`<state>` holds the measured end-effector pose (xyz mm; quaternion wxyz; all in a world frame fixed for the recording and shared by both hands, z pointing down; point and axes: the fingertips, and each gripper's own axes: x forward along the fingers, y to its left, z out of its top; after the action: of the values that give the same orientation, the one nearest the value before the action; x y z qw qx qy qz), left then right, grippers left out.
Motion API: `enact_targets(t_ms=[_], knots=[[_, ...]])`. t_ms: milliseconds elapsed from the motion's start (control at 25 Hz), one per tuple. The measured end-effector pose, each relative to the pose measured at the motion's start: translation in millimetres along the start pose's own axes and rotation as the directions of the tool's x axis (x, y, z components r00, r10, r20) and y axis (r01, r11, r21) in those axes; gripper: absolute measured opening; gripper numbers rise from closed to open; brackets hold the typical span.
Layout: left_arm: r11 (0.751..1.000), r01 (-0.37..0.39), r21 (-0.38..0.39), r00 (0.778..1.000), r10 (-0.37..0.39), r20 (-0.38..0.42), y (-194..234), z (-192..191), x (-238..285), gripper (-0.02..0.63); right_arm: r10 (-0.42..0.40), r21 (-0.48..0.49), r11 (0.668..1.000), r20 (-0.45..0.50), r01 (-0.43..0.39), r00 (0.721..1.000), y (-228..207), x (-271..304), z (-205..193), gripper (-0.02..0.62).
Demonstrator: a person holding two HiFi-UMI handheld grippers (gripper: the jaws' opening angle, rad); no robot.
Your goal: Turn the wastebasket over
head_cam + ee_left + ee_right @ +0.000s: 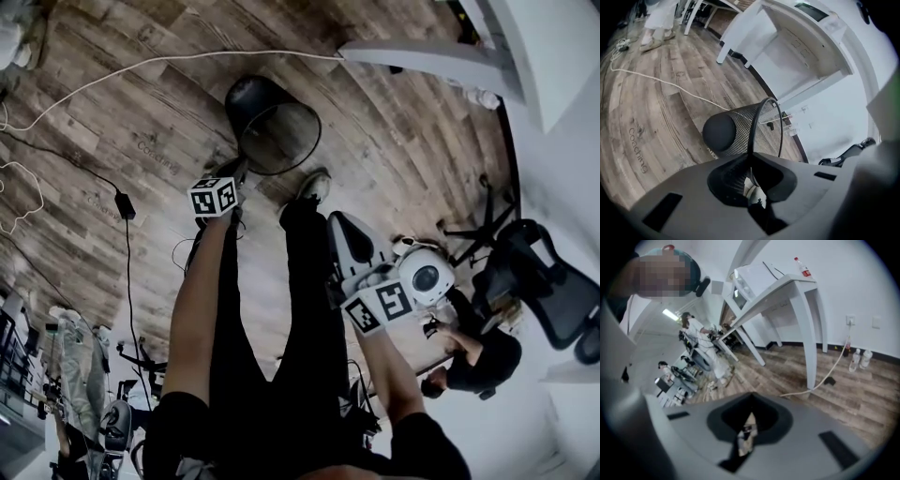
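The left gripper (751, 161) has its fingers clenched on the thin rim of the black wire-mesh wastebasket (740, 133). The basket lies tipped on its side over the wood-plank floor (656, 117), its solid base pointing away. A grip at the rim likely gives leverage for swinging it over. The right gripper (749, 418) is well apart from it, fingers closed on nothing, apparently kept clear.

My wastebasket (270, 127) is round black wire mesh with a solid dark bottom. It's tipped on its side, mouth toward me, with its rim pinched in my left gripper (751, 165). It seems to hang just clear of the wooden floor (112, 112).
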<state>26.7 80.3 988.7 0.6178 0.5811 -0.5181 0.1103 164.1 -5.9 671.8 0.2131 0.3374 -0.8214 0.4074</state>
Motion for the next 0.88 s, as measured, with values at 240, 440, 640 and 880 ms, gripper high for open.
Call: enact_targets(t_ms=[240,440,640,880], knots=[[0.994,0.035,-0.101,0.999,-0.034,0.007,21.4,7.0,-7.9,0.055,0.003,0.003,1.000,-0.017,-0.003,1.000,15.1,16.0,-3.4,0.032],[0.989,0.051,-0.138,0.998,-0.047,0.030,39.9,17.3,-11.4,0.055,-0.002,0.007,1.000,-0.029,0.002,1.000,24.7,32.5,-8.8,0.032],[0.980,0.060,-0.191,0.997,-0.051,0.053,53.2,27.3,-14.3,0.055,-0.011,0.004,1.000,-0.049,0.011,0.999,32.8,45.1,-14.5,0.032],[0.967,0.082,-0.240,0.995,-0.065,0.080,64.2,39.6,-14.4,0.055,-0.058,-0.013,0.998,-0.083,0.057,0.995,27.9,60.5,-20.6,0.032]])
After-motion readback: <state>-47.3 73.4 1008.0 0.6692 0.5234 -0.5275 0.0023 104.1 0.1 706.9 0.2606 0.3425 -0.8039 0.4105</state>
